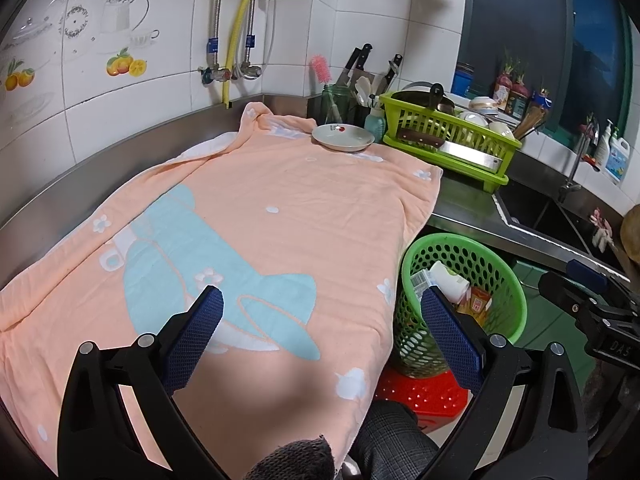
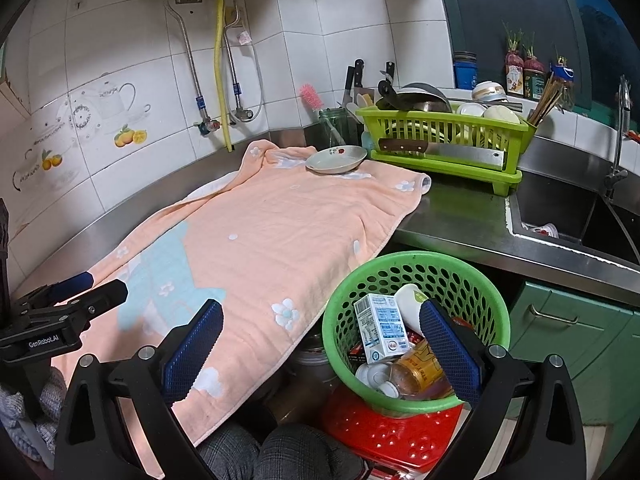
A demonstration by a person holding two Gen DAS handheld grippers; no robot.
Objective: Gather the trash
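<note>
A green perforated basket (image 2: 420, 258) stands on a red stool (image 2: 392, 432) beside the counter. It holds a small milk carton (image 2: 380, 328), a white paper cup (image 2: 412, 300), an amber bottle (image 2: 416, 372) and white lids. My right gripper (image 2: 320, 336) is open and empty, its right finger over the basket's near side. My left gripper (image 1: 320, 320) is open and empty above the peach towel (image 1: 260, 220). The basket (image 1: 460, 248) lies to its right. No loose trash shows on the towel.
A white plate (image 2: 336, 159) sits at the towel's far end. Behind it are a green dish rack (image 2: 440, 136) with a cleaver, bowls and a knife block. A steel sink (image 2: 560, 208) at right holds a small white cup (image 2: 546, 231). A person's knees show below.
</note>
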